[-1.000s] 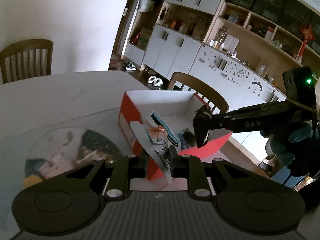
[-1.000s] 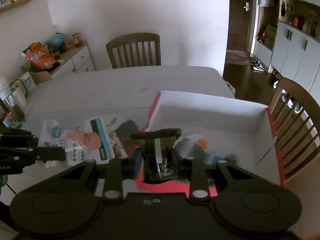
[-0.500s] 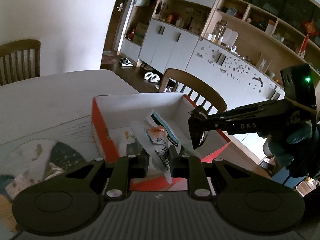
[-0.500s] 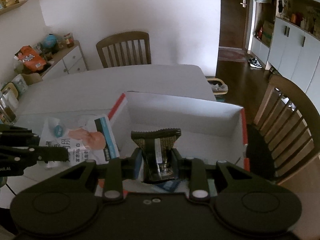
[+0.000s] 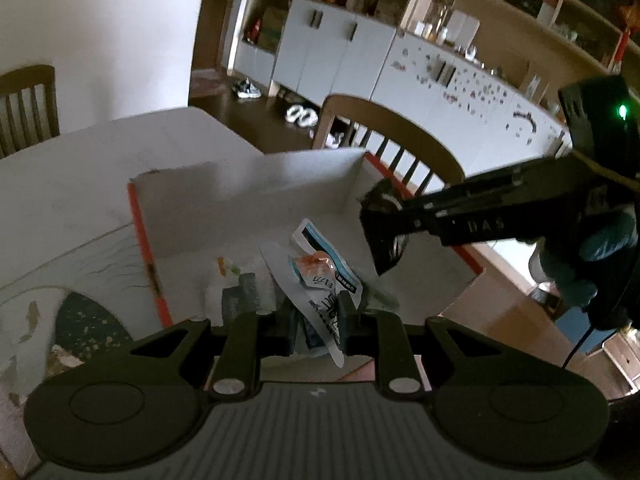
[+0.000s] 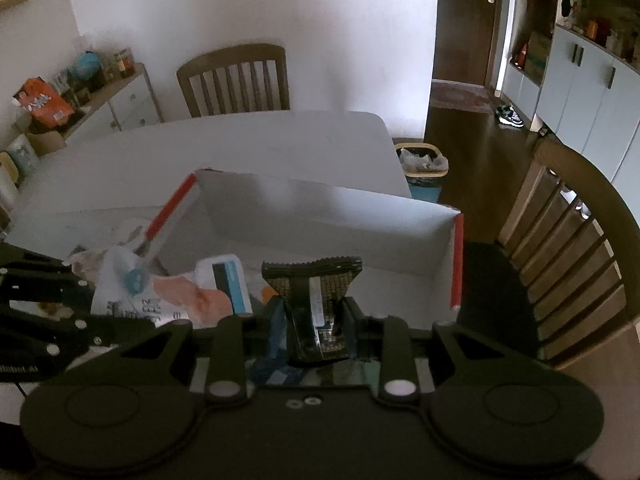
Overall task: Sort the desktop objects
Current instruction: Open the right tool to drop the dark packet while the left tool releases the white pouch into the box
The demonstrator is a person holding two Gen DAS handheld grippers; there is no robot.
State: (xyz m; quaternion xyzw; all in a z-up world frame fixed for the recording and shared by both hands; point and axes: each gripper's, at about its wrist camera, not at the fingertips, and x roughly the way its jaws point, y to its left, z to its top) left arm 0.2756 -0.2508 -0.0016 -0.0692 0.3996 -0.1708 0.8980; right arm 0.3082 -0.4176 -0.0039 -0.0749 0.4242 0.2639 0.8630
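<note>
My left gripper [image 5: 318, 320] is shut on a white snack packet [image 5: 316, 280] with orange and blue print, held over the open box [image 5: 248, 184], which is red outside and white inside. My right gripper [image 6: 316, 320] is shut on a dark packet [image 6: 316, 292] with a gold grid pattern, also above the box [image 6: 320, 212]. In the left wrist view the right gripper [image 5: 384, 240] reaches in from the right over the box. In the right wrist view the left gripper [image 6: 100, 328] comes in from the left with the white packet [image 6: 172, 292]. Other packets [image 5: 240, 296] lie on the box floor.
The box stands at the corner of a white table [image 6: 260, 136] with a patterned mat [image 5: 80, 320] beside it. Wooden chairs [image 6: 236, 80] [image 6: 568, 240] stand at the far side and close to the box's right. A waste basket [image 6: 422, 160] sits on the floor.
Both grippers have moved forward and a little down with their packets, from the box's near edge to over its inside. Neither grip has changed.
</note>
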